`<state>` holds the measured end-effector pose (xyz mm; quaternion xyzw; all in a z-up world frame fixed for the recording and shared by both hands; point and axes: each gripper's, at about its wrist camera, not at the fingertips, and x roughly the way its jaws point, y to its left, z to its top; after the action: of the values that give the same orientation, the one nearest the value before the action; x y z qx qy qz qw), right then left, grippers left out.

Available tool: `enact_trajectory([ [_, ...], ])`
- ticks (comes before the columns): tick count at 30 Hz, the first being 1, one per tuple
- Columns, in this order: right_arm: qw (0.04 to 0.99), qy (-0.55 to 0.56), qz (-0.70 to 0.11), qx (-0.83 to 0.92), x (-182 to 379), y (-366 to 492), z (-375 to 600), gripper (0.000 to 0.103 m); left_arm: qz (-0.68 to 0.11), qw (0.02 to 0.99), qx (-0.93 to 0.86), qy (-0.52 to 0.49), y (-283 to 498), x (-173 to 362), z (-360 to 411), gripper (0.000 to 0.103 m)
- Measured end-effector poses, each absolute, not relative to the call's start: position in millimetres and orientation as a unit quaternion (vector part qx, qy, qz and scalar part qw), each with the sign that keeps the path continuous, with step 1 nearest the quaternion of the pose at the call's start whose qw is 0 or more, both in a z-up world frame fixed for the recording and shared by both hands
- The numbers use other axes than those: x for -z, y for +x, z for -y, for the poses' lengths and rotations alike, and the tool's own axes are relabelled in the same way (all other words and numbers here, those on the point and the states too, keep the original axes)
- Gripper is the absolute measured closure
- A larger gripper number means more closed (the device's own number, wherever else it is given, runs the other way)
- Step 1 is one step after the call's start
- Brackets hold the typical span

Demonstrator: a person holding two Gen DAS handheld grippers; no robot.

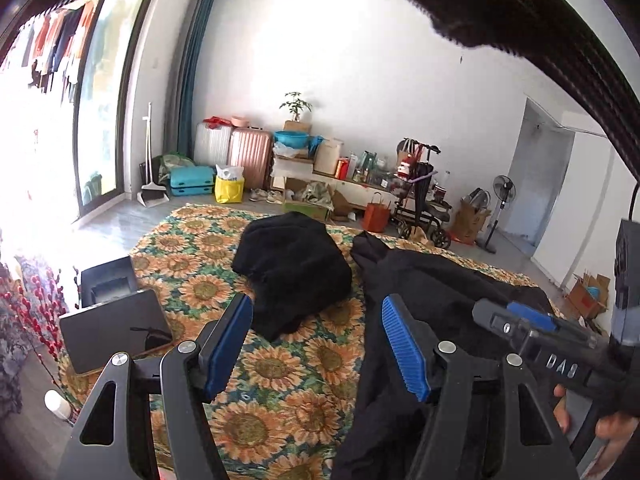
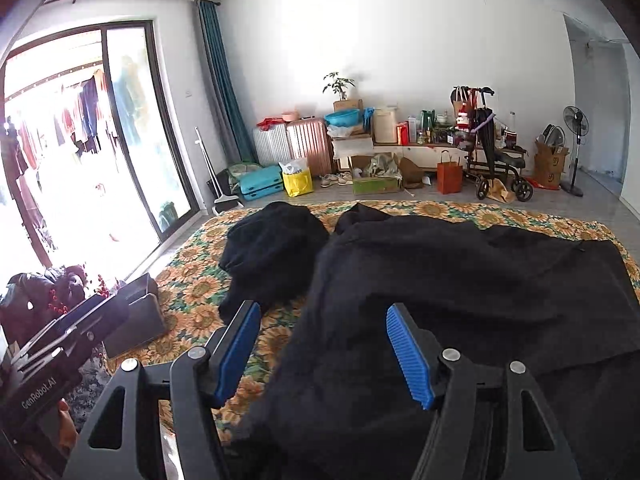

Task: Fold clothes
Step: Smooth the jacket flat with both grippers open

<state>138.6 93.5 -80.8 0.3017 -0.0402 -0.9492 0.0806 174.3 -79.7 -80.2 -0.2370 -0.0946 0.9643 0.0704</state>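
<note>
Both claws, left claw [image 1: 316, 346] and right claw [image 2: 322, 350], are released and hold nothing. The big black garment [image 2: 460, 280] lies spread on the sunflower blanket [image 2: 192, 284], beside a folded black pile [image 2: 272, 248]. A claw could pinch only one layer, so the fold could go crooked.

Sunflower-print cloth [image 2: 440, 209] spread as the work surface, with two black garments and dark cases laid on it.

The cloth is seen stretched out ahead of the fingers [image 2: 408, 356] in both wrist views. A folded black garment [image 2: 276, 246] is laid ahead of the right gripper's left finger, bundled into a compact heap. A larger black garment [image 2: 472, 280] is spread loosely ahead of and beneath that gripper's right finger, its near part reaching under the fingers; its edge lies just beside the folded heap. In the left wrist view, a flat dark case [image 1: 116, 330] and a black box [image 1: 108, 280] are placed left of the left finger, at the cloth's edge.
</note>
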Motion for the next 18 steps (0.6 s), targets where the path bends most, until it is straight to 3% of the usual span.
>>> enact_trajectory([
  [9,0.027,0.347,0.097,0.932,125,139,-126,0.03,0.094,0.109,-0.959,-0.245,174,83,69,0.034],
  [18,-0.128,0.382,0.273,0.874,177,213,-292,0.03,0.108,0.211,-0.92,-0.314,141,106,-28,0.034],
])
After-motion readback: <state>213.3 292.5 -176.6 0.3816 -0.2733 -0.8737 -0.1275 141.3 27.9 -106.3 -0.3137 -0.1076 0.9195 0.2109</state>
